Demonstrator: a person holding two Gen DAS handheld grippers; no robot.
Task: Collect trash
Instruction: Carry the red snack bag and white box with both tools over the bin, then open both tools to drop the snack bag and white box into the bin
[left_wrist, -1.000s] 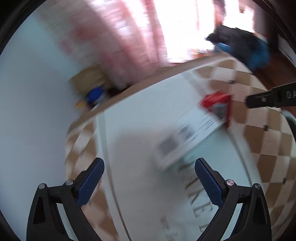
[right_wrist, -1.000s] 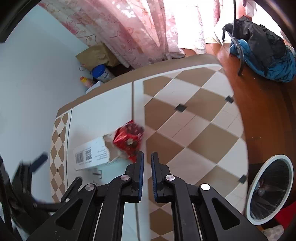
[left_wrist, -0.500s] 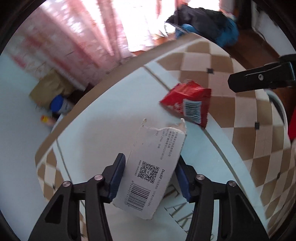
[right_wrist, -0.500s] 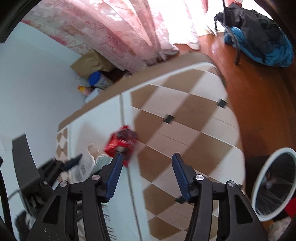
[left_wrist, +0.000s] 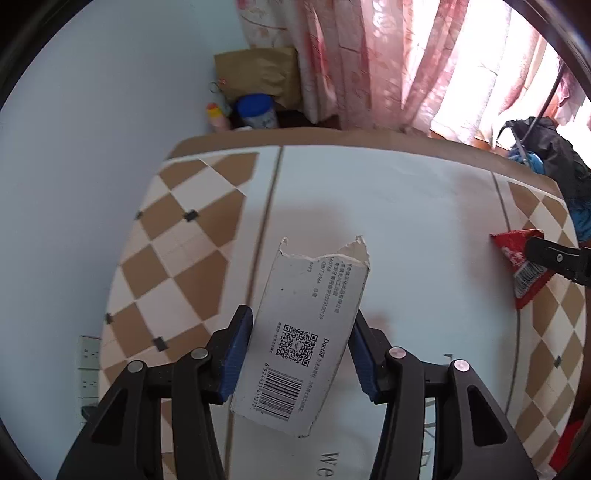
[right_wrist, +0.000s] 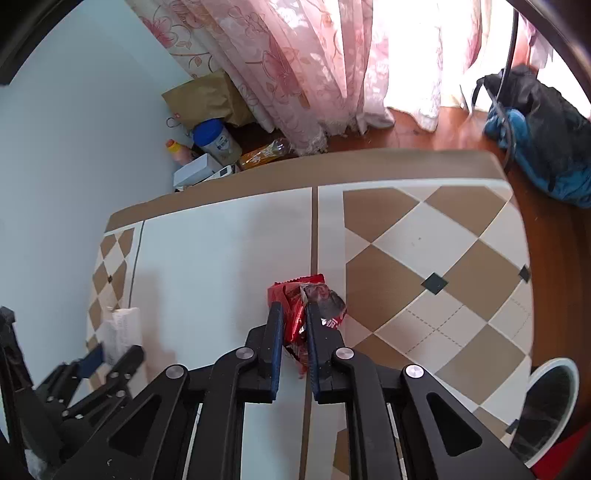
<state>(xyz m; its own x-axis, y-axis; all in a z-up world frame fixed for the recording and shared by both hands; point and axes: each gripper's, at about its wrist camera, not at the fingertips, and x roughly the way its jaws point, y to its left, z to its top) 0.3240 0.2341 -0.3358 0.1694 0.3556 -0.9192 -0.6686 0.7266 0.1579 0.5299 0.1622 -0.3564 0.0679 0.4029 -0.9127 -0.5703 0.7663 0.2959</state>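
Observation:
A torn white cardboard box (left_wrist: 306, 332) with a QR code and barcode sits between the blue pads of my left gripper (left_wrist: 301, 321), which is shut on it above the table. In the right wrist view the same box (right_wrist: 122, 328) shows at the lower left, held in the left gripper (right_wrist: 110, 350). A crumpled red snack wrapper (right_wrist: 306, 295) lies on the tablecloth, and my right gripper (right_wrist: 295, 314) is shut on it. The left wrist view shows the wrapper (left_wrist: 517, 266) at the far right with a right fingertip (left_wrist: 550, 254) over it.
The table carries a white and tan checked cloth (right_wrist: 424, 240). A white-rimmed bin (right_wrist: 550, 406) stands on the floor at the lower right. Pink curtains (right_wrist: 295, 55), a paper bag (right_wrist: 207, 99), a blue-lidded tub (right_wrist: 216, 140) and a dark backpack (right_wrist: 543, 122) lie beyond the table.
My left gripper closed on the white box and lifted it. My right gripper opened, came down over the red wrapper and closed on it.

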